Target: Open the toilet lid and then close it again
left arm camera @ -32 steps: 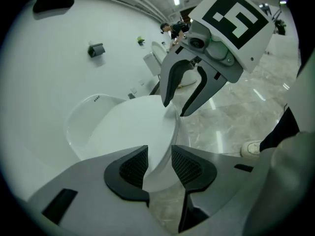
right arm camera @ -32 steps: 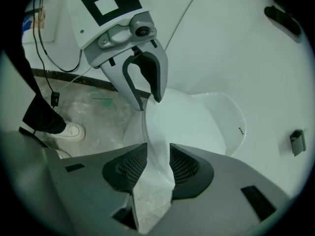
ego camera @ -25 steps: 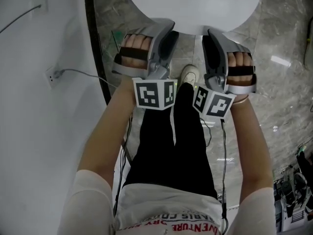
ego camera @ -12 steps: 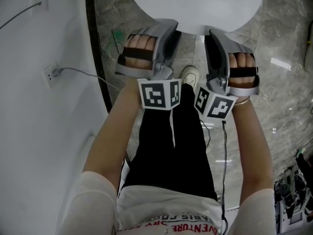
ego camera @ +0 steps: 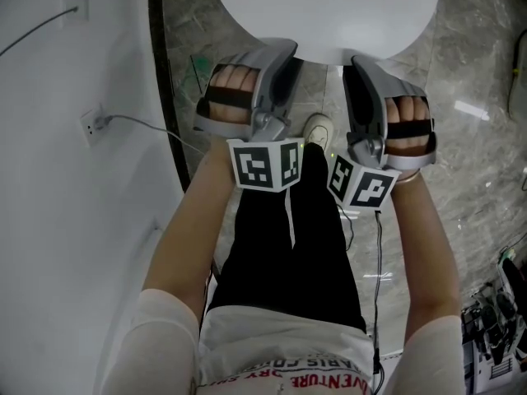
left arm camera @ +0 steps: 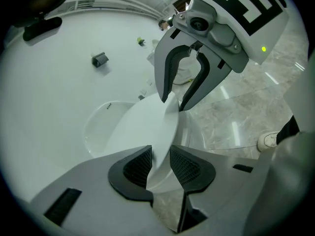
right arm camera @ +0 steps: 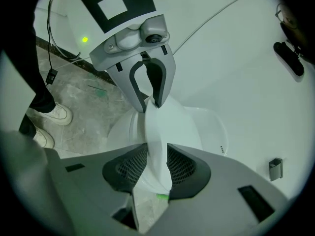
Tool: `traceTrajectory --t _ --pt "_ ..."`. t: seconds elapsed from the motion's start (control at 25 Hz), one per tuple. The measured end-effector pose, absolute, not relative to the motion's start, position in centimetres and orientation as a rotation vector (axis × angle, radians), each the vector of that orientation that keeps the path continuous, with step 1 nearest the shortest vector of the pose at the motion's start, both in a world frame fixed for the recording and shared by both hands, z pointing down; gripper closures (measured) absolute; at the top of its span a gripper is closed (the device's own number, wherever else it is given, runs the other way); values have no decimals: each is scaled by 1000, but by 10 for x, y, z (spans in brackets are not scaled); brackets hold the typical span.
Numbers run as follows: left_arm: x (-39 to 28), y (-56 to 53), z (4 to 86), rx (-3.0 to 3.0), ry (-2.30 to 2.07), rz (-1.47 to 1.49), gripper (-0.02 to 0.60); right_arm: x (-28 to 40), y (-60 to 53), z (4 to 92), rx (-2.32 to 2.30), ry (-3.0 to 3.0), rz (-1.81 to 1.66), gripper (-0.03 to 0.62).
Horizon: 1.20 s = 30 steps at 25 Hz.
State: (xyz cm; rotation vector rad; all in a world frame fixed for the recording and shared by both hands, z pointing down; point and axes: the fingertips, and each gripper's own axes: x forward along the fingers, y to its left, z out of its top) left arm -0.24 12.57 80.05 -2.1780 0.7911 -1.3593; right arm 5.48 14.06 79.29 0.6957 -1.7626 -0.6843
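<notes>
Gripping the toilet lid (ego camera: 325, 11) at its front edge with both grippers, opening stage only just under way.

Left gripper (left arm camera: 160, 163): its fingers (left arm camera: 138, 166) have just been closing. The lid's thin white rim runs between them and fills the gap, so both pads look to be on it. They stand fairly wide because of the rim's thickness.

Right gripper (right arm camera: 156, 165): same story, fingers clamped on the rim with the lid edge sandwiched between the two mesh pads. It sits just beside the left gripper on the same front edge, and each gripper shows in the other's view.

Where the lid is: low over the toilet body (left arm camera: 98, 127), near end towards the person. In both gripper views it looks tilted a little, with the front lifted slightly clear of the body below, though how far is hard to tell. In the head view it reads as a round white disc at the top of frame, above the grey stone-pattern floor (ego camera: 469, 72). The person's shoe (ego camera: 319, 128) is on the floor between the two grippers.

Progress, as a judgement:
- Done: grasp made.
- Barely started: the lift.
- Left: swing the lid up to fully open, then bring it back down until it is shut, then let go.

Early in the task, well under halfway.
</notes>
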Motion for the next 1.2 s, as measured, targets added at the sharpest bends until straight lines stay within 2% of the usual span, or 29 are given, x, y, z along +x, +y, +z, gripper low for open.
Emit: traceTrajectory --t 0.16,0.36,0.52,1.2 --pt "-8 123 774 -2220 786 -1363 460 48 139 766 709 -1765 -689 494" --pt "-3 120 725 -2143 748 -1321 490 50 135 718 757 -1793 -681 496" --pt "2 108 681 -2119 768 -1285 502 54 125 679 793 -1797 -691 526" --pt "-7 41 560 -2104 898 -1259 508 45 54 565 776 -1795 -751 560"
